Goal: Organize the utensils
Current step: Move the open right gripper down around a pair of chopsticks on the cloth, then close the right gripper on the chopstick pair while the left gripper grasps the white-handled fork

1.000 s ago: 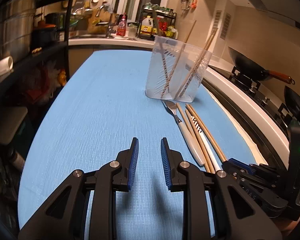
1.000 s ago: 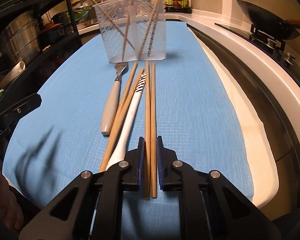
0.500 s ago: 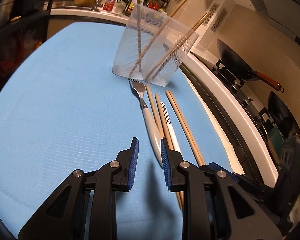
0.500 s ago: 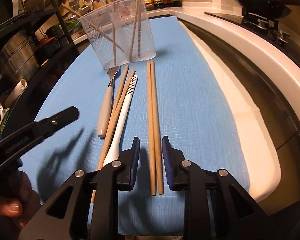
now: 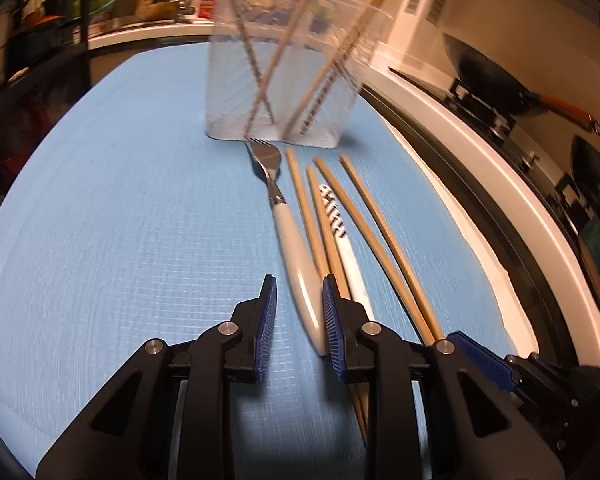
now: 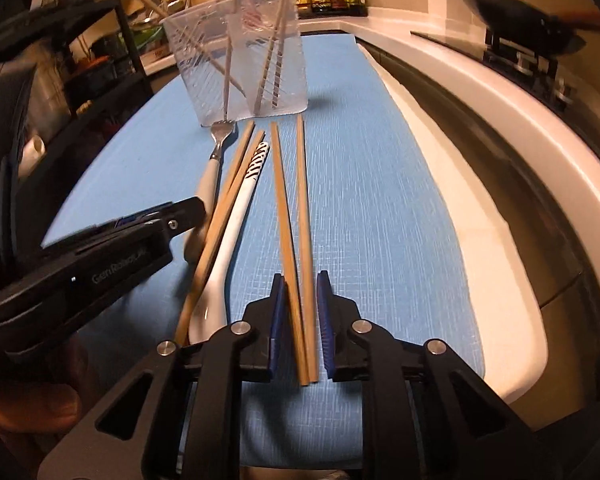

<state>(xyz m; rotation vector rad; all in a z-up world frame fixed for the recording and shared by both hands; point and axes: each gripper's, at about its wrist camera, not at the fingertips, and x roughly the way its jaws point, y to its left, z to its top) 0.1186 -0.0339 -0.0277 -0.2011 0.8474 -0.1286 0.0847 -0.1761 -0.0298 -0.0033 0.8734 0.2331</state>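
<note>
Your left gripper (image 5: pixel 299 320) has closed in on the fork (image 5: pixel 296 256) below the holder (image 5: pixel 288 80), jaws open astride its handle; your right gripper (image 6: pixel 299 320) has just been closing around the chopstick pair (image 6: pixel 296 240), ready for lifting.

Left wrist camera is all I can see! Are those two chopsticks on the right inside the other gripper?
Observer: Yes. The right wrist view shows the chopstick pair lying between the jaws of the right gripper, which have just been closing. One pad touches the pair; I can't tell about the other.
Operator: Is the stripy white thing a spoon?
Observer: Probably. The near end of the white striped utensil widens like a spoon bowl.
Operator: Who's holding my gripper?
Observer: Only a hand shows, low in the corner behind the left gripper.
</note>
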